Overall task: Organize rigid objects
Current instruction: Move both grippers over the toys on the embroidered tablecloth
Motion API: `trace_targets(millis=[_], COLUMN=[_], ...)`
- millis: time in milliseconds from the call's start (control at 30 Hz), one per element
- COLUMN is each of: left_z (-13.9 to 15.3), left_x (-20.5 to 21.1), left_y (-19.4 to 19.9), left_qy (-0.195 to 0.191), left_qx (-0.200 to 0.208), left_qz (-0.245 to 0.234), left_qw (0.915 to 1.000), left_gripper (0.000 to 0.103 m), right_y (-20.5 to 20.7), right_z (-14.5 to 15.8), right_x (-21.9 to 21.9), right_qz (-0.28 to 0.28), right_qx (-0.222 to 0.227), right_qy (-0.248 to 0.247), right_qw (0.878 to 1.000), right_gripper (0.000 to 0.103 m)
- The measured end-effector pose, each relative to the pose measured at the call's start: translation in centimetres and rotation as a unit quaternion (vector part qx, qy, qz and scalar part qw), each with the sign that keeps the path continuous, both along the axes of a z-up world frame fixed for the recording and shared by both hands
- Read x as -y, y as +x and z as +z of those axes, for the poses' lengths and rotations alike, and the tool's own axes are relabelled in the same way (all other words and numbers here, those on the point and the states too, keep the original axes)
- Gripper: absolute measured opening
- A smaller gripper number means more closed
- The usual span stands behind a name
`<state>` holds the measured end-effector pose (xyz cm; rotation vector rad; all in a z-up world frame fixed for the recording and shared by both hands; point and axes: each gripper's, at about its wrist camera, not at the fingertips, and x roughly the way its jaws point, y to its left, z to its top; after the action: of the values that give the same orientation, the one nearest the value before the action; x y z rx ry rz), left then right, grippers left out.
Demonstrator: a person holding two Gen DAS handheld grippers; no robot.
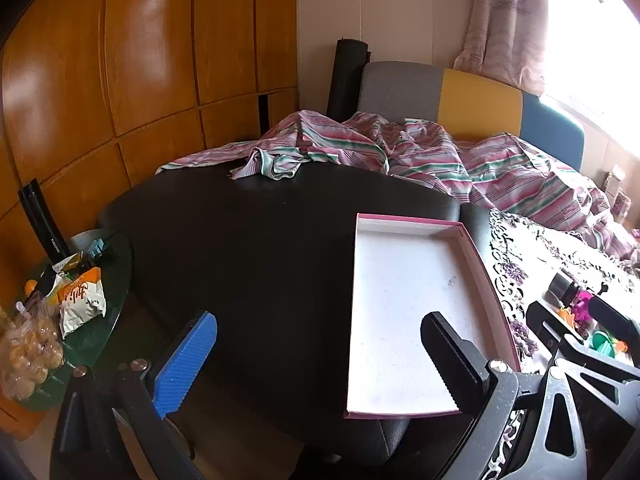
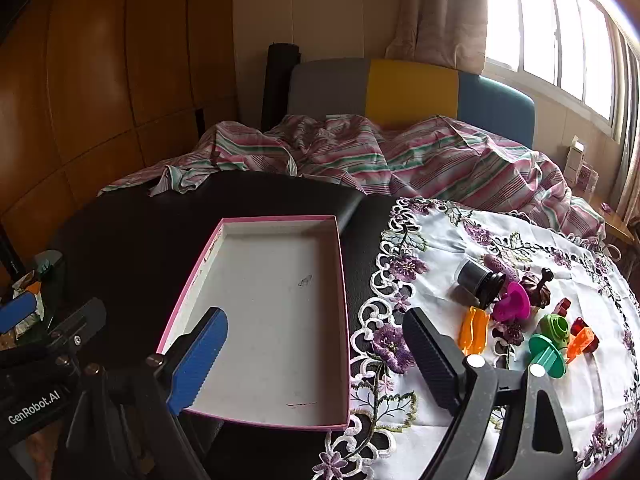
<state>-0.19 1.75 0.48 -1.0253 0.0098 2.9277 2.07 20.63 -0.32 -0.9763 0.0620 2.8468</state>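
A shallow pink-edged white box (image 2: 276, 312) lies empty on the black table; it also shows in the left wrist view (image 1: 408, 312). Small rigid toys sit on the embroidered cloth (image 2: 520, 240) to its right: a dark cylinder (image 2: 478, 280), a magenta piece (image 2: 512, 302), an orange piece (image 2: 474, 330), green pieces (image 2: 548, 354), a brown figure (image 2: 536, 288). My left gripper (image 1: 320, 360) is open and empty, hovering over the table left of the box. My right gripper (image 2: 316, 354) is open and empty over the box's near right edge.
A striped blanket (image 2: 400, 152) lies bunched at the back before a grey, yellow and blue headboard (image 2: 412, 88). A round glass side table (image 1: 100, 300) with snack bags stands at the left. Wooden cabinets line the left wall.
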Motion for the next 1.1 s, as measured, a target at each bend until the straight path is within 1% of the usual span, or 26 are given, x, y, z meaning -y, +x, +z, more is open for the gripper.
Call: trace_targets(millis=[433, 700, 767, 933, 1100], left_z=[0.0, -0.2, -0.1, 0.1, -0.1], left_x=[-1.0, -2.5, -3.2, -4.8, -6.6], left_y=[0.6, 0.2, 0.3, 0.3, 0.1], left_qy=[-0.009, -0.009, -0.017, -0.028, -0.034], left_qx=[0.004, 0.016, 0.013, 0.008, 0.014], left_qz=[-0.015, -0.047, -0.055, -0.081, -0.111], left_qw=[0.9998, 0.9987, 0.9982, 0.9963, 0.9931], left_gripper=[0.103, 0.103, 0.103, 0.103, 0.103], right_y=[0.7, 1.1, 1.1, 1.2, 1.6], right_z=[0.8, 1.5, 1.7, 2.3, 2.7], right_x=[-1.0, -3.4, -4.3, -7.6, -13.1], right_qz=[-0.003, -0.018, -0.022, -0.035, -0.054], right_qx=[-0.007, -0.014, -0.013, -0.007, 0.008], right_qy=[0.005, 0.009, 0.011, -0.008, -0.041], right_qw=[1.000, 1.000, 1.000, 0.999, 0.998], right_gripper=[0.091, 0.091, 0.091, 0.091, 0.091])
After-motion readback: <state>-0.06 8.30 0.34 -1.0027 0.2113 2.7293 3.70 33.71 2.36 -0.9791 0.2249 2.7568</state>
